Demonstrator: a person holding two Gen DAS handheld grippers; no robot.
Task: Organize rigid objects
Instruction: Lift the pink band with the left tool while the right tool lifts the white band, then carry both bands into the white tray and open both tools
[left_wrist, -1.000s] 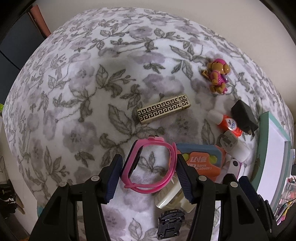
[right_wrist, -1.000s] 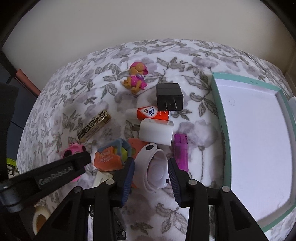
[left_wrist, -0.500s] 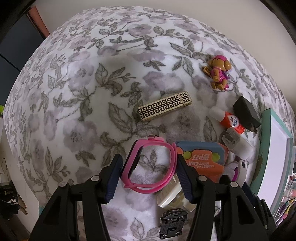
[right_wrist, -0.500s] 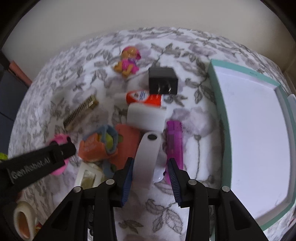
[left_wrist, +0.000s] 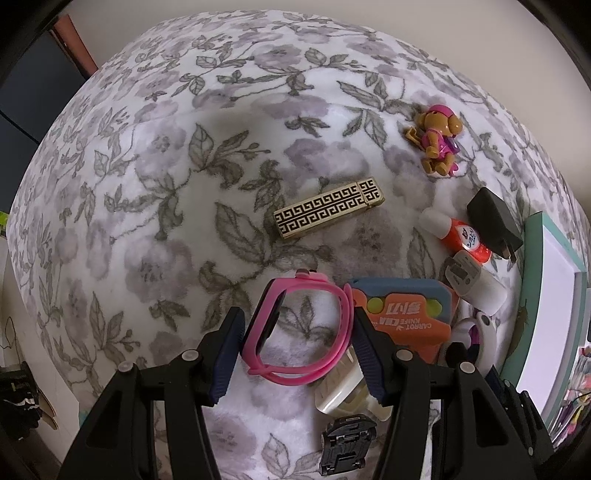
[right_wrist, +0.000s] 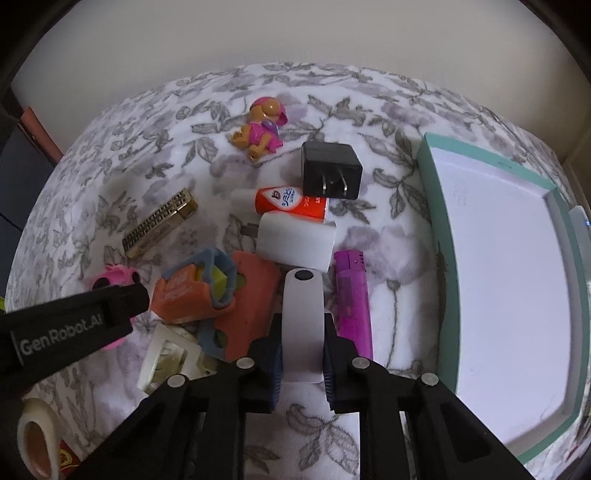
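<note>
The right gripper (right_wrist: 302, 360) is clamped on a white band (right_wrist: 302, 325); its jaws have just been closing and both pads now press the sides of the band, which stands up between them above the flowered blanket (right_wrist: 140, 155); just right of it lies a purple lighter (right_wrist: 352, 299), and further right sits the teal tray (right_wrist: 439, 236), its white floor bare; the left gripper (left_wrist: 299, 354) has its jaws apart around a pink band (left_wrist: 295, 332) that lies flat on the blanket, and the pads stand just beside it on both sides; whether they touch it I cannot tell; an orange toy knife (left_wrist: 402, 317) lies right of the pink band; a patterned gold lighter (left_wrist: 328, 218) lies farther away.
</note>
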